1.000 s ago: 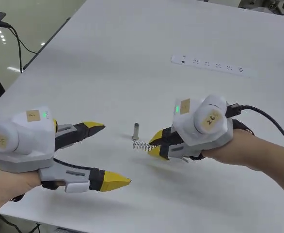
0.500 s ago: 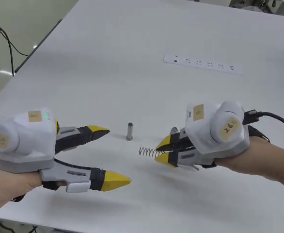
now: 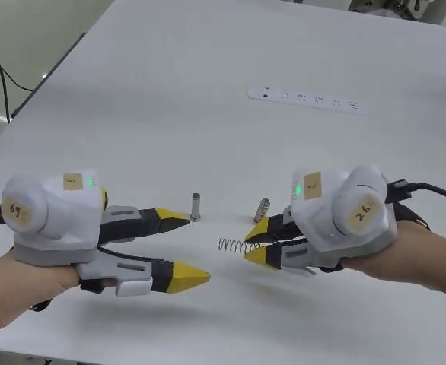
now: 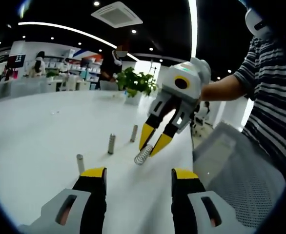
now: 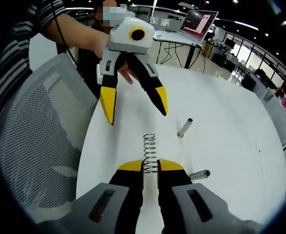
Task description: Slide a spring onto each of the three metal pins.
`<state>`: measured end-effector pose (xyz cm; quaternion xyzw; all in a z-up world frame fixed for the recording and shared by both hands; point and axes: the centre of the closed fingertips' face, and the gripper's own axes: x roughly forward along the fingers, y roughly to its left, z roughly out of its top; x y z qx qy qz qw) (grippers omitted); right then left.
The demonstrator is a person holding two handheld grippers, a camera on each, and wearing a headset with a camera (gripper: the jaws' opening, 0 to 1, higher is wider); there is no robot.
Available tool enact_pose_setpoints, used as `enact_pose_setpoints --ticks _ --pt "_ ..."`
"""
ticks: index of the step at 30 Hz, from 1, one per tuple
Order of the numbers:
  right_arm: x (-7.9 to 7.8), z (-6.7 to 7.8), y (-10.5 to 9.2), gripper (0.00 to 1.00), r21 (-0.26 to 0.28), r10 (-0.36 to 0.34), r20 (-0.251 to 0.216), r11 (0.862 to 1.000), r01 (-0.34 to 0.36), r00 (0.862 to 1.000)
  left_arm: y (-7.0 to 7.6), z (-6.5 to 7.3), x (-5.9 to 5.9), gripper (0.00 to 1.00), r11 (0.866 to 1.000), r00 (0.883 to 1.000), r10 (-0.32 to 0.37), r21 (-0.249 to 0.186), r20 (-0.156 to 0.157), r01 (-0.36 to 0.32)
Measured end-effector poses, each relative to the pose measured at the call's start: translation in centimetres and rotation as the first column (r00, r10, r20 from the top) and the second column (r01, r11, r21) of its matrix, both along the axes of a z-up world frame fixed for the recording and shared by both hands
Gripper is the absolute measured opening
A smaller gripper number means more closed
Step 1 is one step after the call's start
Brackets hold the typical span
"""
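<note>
My right gripper (image 3: 255, 243) is shut on one end of a thin wire spring (image 3: 232, 245), which sticks out level toward the left, just above the white table (image 3: 170, 99). A bare metal pin (image 3: 195, 207) stands upright left of the spring's free end. A second pin (image 3: 262, 210), wrapped in a coil, stands just behind the right gripper. My left gripper (image 3: 189, 247) is open at the near left, its jaws pointing at the spring. In the right gripper view the spring (image 5: 149, 151) runs forward from the shut jaws. The left gripper view holds three pins, with the bare nearest one (image 4: 79, 163).
A white power strip (image 3: 307, 100) lies far back on the table. A black cable (image 3: 432, 194) trails from the right gripper. The table's left edge (image 3: 48, 76) drops to the floor. A mesh chair (image 5: 40, 126) stands behind the person.
My right gripper has carried the spring rightward and nearer, away from the bare pin. The coil-wrapped pin has come into sight behind it. The left gripper has edged toward the middle.
</note>
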<state>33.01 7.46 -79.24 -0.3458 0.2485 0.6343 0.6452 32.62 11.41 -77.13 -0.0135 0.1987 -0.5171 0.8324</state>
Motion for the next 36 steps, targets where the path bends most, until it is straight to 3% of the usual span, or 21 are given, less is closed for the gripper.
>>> enact_pose_setpoints --ticks 7,10,19,31,36 --pt "-0.2 0.4 0.0 0.07 0.007 0.002 0.007 1.0 -0.002 1.0 -1.5 0.4 0.6 0.39 0.999 0.999 -0.037 -0.004 0.016 0.037" --pt "-0.3 0.6 0.1 0.07 0.008 0.004 0.01 1.0 -0.004 1.0 -2.2 0.3 0.7 0.36 0.998 0.998 -0.055 -0.024 -0.003 0.055" --pt "-0.6 0.6 -0.1 0.07 -0.002 0.015 0.015 1.0 -0.015 1.0 -3.5 -0.2 0.5 0.22 0.994 0.994 -0.113 -0.004 0.009 0.113" --pt "-0.7 1.0 0.0 0.07 0.002 0.028 0.022 1.0 -0.028 0.999 -4.2 0.1 0.3 0.06 0.989 0.989 -0.143 -0.017 0.022 0.144" --pt "-0.7 1.0 -0.2 0.07 0.003 0.03 0.019 1.0 -0.03 0.999 -4.2 0.1 0.3 0.06 0.989 0.989 -0.147 -0.015 0.025 0.147"
